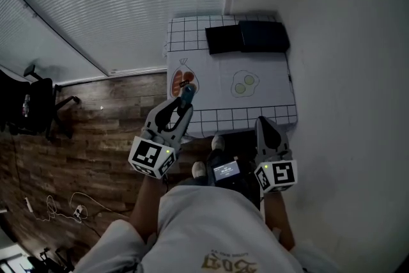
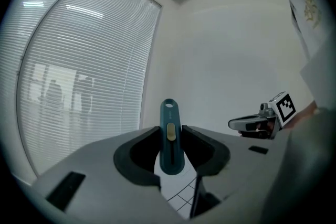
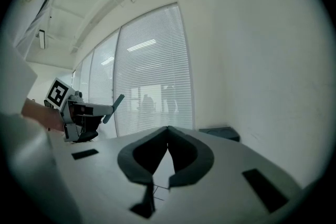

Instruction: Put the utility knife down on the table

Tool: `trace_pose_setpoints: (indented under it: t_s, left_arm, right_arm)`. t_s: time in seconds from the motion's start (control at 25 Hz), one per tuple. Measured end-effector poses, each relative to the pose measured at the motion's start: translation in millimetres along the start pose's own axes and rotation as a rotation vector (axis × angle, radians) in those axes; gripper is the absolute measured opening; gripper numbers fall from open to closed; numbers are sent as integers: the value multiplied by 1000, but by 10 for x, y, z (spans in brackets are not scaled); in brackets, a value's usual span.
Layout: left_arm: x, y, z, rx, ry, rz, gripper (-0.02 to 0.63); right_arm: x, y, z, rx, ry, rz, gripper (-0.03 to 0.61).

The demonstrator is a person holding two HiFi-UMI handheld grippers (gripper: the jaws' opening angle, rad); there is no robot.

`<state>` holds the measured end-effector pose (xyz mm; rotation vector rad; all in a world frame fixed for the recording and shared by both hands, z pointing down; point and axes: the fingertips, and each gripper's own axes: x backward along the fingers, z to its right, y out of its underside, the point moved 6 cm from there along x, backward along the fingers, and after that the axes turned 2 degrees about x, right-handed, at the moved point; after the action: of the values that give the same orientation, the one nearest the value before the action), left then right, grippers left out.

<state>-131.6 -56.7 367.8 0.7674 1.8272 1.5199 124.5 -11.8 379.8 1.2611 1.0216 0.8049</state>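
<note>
Left claw (image 2: 170,131) clamps the utility knife (image 2: 169,113) upright between its jaws; right claw (image 3: 168,131) clenched empty

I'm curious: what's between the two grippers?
In the head view, a small device with a lit screen sits between the left gripper and the right gripper.

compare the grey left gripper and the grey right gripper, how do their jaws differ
The grey left gripper is shut on a teal utility knife with a yellow slider, standing upright; the grey right gripper holds nothing. The left gripper's jaws sit apart around the handle; the right gripper's jaw tips meet. Both carry a marker cube.
</note>
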Motion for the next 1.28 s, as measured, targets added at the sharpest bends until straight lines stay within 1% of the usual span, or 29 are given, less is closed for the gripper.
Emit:
trace_pose_setpoints:
  t_s: [0.16,0.36,0.48,0.64,0.84,1.04,1.28]
  left_arm:
    - [-189,-31,-109,-2,-14,3,137]
    - [-406,-91,-204,2,-18,-7,137]
    - [-540,-106,-271,-4,-20,-9,137]
    - [-671,-130,-358,-1,-24,-13,137]
    - [-808,-140,-428,-11,-19,-26,137]
    - [-904,-35,-479,6,-13,-51,137]
    - [-1003,126,-542,8,-7,-97,137]
  right_arm:
    - [-233,-96,122,27,-14,24,8]
    - [-432,-250,307,50,0,40,8]
    - [-548,-283,412,83,18,46,8]
    - [-727,-304,486,88,8,37,8]
    - [-919,-275,546,86,-5,26,8]
    - [-988,-203,596,85,5,4,8]
    - [-1019,-38,690,67,21,-17,8]
